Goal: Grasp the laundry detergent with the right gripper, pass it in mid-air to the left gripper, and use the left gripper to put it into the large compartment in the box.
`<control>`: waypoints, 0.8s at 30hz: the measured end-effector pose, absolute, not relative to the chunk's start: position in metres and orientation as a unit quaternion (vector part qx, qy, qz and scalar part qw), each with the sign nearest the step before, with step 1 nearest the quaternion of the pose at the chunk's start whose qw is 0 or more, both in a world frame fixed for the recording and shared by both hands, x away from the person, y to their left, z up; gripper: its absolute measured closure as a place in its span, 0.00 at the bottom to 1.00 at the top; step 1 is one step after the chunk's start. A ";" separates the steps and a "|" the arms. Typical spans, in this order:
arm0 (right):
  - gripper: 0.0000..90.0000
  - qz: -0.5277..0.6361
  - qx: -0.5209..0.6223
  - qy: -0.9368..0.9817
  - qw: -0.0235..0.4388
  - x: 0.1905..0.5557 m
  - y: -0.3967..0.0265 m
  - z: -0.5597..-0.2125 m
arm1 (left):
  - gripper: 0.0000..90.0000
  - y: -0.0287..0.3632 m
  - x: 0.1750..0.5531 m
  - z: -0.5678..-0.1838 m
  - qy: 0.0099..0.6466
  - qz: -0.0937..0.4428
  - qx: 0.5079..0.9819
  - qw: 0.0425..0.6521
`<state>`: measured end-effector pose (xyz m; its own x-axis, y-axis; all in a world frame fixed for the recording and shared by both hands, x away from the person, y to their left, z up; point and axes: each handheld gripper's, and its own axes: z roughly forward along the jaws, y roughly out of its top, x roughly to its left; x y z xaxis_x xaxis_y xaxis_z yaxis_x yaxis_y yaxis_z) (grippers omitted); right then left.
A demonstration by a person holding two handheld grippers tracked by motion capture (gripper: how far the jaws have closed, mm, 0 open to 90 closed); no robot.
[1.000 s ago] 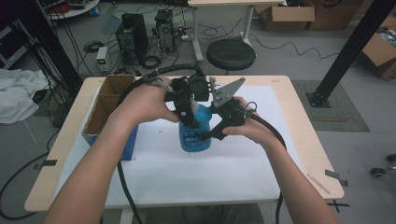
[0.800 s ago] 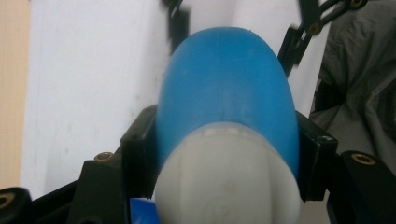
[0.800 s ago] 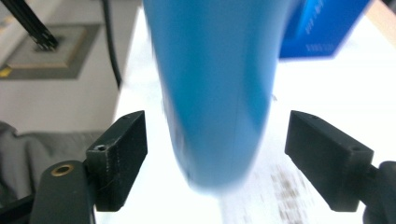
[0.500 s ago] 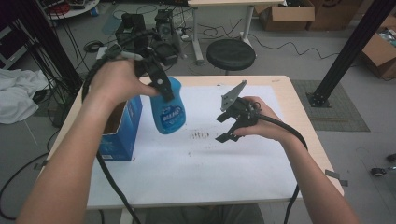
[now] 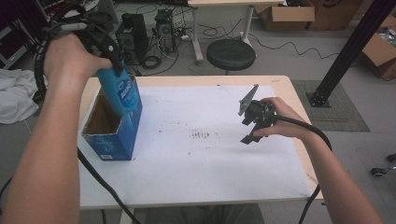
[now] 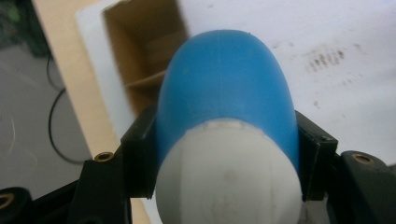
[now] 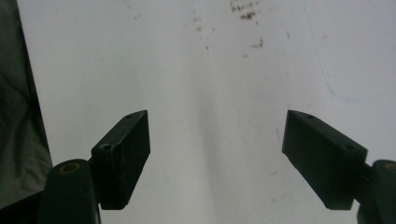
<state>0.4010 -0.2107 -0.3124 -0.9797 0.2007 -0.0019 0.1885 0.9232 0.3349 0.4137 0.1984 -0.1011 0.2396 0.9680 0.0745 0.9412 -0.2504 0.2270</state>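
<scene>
High view: you've swung the blue plastic bottle [image 5: 120, 91], clamped in your left gripper [image 5: 105, 44], to the open blue cardboard box [image 5: 112, 128] at nine o'clock, so it looks ready to drop in, while your right gripper [image 5: 250, 126] rests empty, jaws wide.

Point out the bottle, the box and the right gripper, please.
bottle [image 5: 122, 95], high view, its blue body.
box [image 5: 112, 145], high view, its blue side wall.
right gripper [image 5: 247, 132], high view, between its open jaws.

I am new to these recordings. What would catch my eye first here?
First, the blue bottle clamped in the left gripper, held tilted over the open blue box at the table's left edge. Next, the right gripper, jaws open and empty, low over the white mat.
</scene>
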 end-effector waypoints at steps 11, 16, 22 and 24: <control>0.26 0.134 0.106 0.985 0.025 0.403 -0.231 -0.310 | 0.43 0.234 0.419 -0.113 0.670 0.099 0.734 0.045; 0.26 0.135 0.109 0.985 0.026 0.402 -0.235 -0.306 | 0.43 0.242 0.420 -0.120 0.677 0.097 0.729 0.042; 0.26 0.135 0.111 0.984 0.029 0.402 -0.237 -0.304 | 0.43 0.245 0.421 -0.129 0.679 0.089 0.728 0.044; 0.26 0.136 0.111 0.984 0.028 0.402 -0.237 -0.305 | 0.43 0.245 0.421 -0.132 0.681 0.092 0.725 0.042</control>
<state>0.4018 -0.2371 -0.3046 -0.9739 0.2256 -0.0248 0.2105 0.9386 0.2734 0.4210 0.2447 -0.1323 0.0551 0.9957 0.0750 0.9801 -0.0682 0.1861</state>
